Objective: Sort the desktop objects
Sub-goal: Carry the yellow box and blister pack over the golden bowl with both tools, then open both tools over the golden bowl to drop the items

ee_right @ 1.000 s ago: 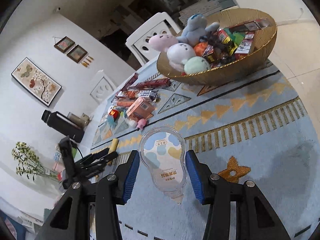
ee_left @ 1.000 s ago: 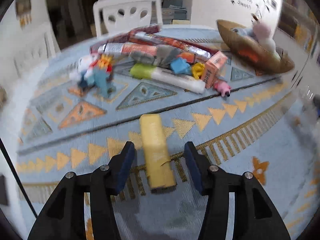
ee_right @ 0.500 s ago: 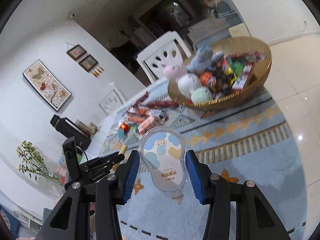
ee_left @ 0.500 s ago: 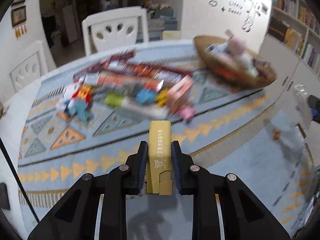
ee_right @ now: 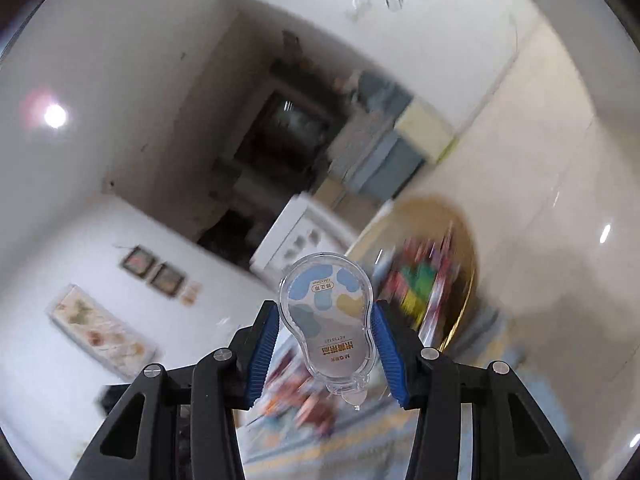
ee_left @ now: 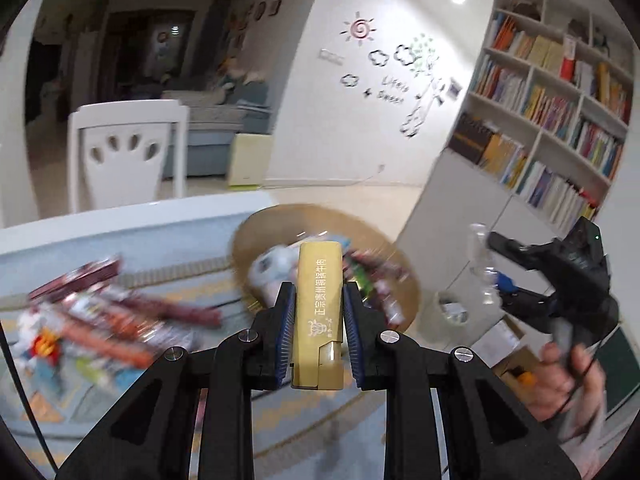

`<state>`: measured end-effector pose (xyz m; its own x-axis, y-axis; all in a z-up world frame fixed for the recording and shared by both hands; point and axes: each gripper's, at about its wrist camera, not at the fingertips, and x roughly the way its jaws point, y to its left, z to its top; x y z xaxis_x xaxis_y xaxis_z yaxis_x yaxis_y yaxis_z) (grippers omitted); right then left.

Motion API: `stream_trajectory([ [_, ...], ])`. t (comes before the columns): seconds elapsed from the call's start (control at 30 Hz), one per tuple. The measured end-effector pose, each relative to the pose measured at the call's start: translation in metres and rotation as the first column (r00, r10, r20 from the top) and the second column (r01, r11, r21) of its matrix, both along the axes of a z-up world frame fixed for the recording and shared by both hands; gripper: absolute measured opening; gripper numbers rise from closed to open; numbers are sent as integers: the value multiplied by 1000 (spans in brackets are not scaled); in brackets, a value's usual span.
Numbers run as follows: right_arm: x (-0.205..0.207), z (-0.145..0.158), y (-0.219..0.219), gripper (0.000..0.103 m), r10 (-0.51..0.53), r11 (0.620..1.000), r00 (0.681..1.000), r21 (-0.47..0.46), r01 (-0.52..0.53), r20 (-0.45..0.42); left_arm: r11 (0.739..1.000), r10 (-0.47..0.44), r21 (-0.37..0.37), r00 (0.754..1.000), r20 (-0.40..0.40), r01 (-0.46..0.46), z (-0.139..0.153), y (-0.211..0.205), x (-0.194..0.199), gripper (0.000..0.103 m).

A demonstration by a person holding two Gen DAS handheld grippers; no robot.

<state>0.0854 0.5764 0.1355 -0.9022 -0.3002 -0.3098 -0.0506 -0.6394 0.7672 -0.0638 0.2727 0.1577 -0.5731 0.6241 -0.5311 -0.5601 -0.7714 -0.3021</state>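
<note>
Left gripper (ee_left: 318,322) was clamped on a gold snack box (ee_left: 319,312), blue pads pressed to both long sides, box pointing straight out along the fingers, its far end overlapping the woven basket (ee_left: 404,276) behind it. Right gripper (ee_right: 325,346) held a clear correction-tape dispenser (ee_right: 328,318) across its wide body, jaws part-way apart, nose end toward the camera. Same gripper showed at the right edge of the left view (ee_left: 494,264), gripped by a hand (ee_left: 568,376), beside the basket.

Surface: table with a blue patterned cloth (ee_left: 304,436), heavily blurred. Room: white wall with sun and cloud decals (ee_left: 380,56), bookshelf (ee_left: 560,96) at right, white chair (ee_left: 124,156) behind the table, dark doorway beyond.

Basket was full of toys and packets, blurred; in the right view it sat right of the dispenser (ee_right: 440,264). A pile of snack packs and toys (ee_left: 104,320) lay on the cloth left of the left gripper, well apart from the basket. Nothing stood between the gold box and the basket.
</note>
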Motion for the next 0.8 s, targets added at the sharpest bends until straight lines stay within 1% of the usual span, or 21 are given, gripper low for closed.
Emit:
stream_trajectory([
  [0.07, -9, 7, -7, 47, -42, 993, 999, 109, 44, -20, 999, -31, 25, 1000, 7, 30, -4, 17, -9, 21],
  [0.1, -15, 9, -15, 47, -70, 980, 997, 183, 75, -29, 998, -43, 41, 999, 7, 43, -7, 25, -12, 21],
  [0.13, -20, 9, -21, 47, -87, 969, 996, 230, 93, -36, 997, -53, 49, 999, 5, 53, -10, 32, -16, 21],
  [0.2, -29, 6, -30, 47, -99, 951, 994, 290, 106, -37, 997, -67, 43, 998, 0, 67, -17, 47, -23, 21],
  [0.27, -38, 1, -36, 47, -96, 943, 995, 317, 99, -23, 996, -83, 43, 997, 2, 83, -24, 58, -28, 21],
  [0.37, -50, -11, -39, 47, -86, 942, 996, 326, 79, 8, 995, -83, 51, 997, -4, 83, -34, 66, -31, 21],
  [0.43, -58, -19, -40, 47, -58, 952, 998, 304, 47, 27, 996, -77, 53, 997, -4, 78, -40, 66, -35, 21],
  [0.47, -62, -23, -38, 48, -49, 957, 998, 286, 36, 39, 996, -76, 40, 997, 5, 76, -43, 68, -36, 23],
  [0.5, -66, -28, -37, 50, -30, 968, 998, 252, 15, 59, 996, -80, 28, 997, 17, 80, -46, 70, -38, 30],
  [0.53, -69, -32, -35, 60, -17, 974, 997, 224, 1, 70, 997, -71, 24, 997, 27, 70, -48, 70, -39, 34],
  [0.6, -69, -40, -29, 62, -22, 984, 997, 180, 9, 71, 998, -51, 26, 998, 36, 50, -51, 68, -40, 34],
  [0.67, -68, -42, -26, 62, -19, 986, 998, 167, 8, 66, 999, -39, 2, 999, 36, 39, -51, 68, -40, 34],
  [0.8, -61, -40, -19, 62, -38, 989, 998, 145, 30, 52, 999, -32, -13, 999, 3, 32, -44, 64, -32, 34],
])
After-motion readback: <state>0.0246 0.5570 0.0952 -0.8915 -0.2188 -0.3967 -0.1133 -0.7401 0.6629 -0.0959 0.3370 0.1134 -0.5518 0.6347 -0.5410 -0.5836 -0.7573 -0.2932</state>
